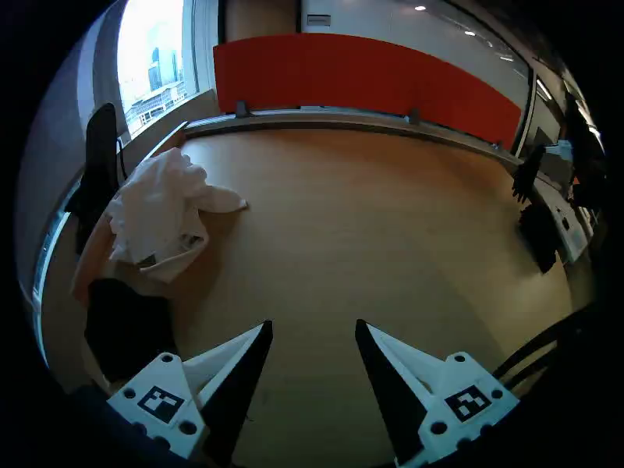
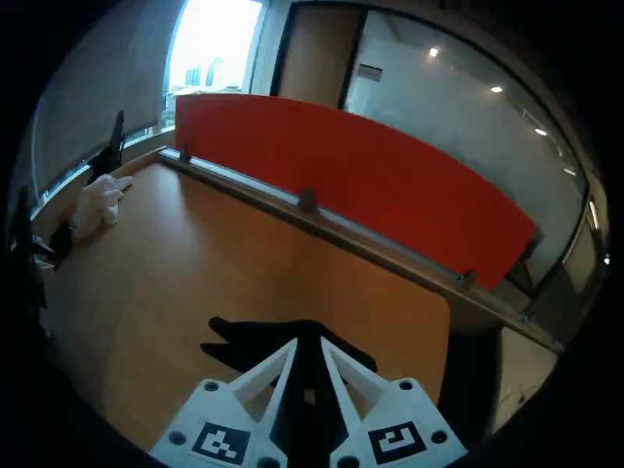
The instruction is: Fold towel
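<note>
Left gripper (image 1: 312,331) spread open over the table (image 1: 374,234); right gripper (image 2: 310,347) nearly closed above a dark cloth (image 2: 234,339), grip unclear; white towel (image 1: 160,214) crumpled at the table's left edge, probably soft and light, best pinched at a corner.

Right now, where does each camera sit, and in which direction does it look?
Left gripper view: rides on the left gripper, above the wooden table, facing the red partition; its open fingers show, white towel at left.
Right gripper view: rides on the right gripper, low over the table, facing the partition obliquely; its fingers pinch a dark cloth.
Both share the table, partition and towel.
</note>
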Available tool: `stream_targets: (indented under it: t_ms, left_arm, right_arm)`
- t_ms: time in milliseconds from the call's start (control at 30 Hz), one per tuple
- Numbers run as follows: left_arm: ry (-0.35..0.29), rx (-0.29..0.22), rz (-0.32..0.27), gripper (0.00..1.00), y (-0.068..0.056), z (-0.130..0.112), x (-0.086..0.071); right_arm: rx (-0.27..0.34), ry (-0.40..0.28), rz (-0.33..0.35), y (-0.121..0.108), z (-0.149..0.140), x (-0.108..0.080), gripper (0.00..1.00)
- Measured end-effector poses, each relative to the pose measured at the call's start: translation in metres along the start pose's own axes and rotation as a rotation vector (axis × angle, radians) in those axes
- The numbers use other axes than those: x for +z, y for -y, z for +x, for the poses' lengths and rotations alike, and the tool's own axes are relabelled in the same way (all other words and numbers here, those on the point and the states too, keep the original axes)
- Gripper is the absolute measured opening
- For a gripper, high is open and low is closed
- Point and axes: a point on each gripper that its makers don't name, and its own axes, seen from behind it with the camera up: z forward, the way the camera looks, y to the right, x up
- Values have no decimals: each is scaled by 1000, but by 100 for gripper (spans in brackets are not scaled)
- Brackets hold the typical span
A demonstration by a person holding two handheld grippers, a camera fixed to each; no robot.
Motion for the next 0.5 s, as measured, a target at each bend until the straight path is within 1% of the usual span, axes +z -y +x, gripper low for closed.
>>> stream_targets:
  t_ms: [200, 500]
  left_arm:
    - [3, -2, -1, 78, -3, 1, 1]
    - [5, 13, -11, 78, -11, 5, 5]
  right_arm:
    - [12, 23, -14, -13, -12, -1, 6]
    - [28, 40, -29, -22, -26, -9, 6]
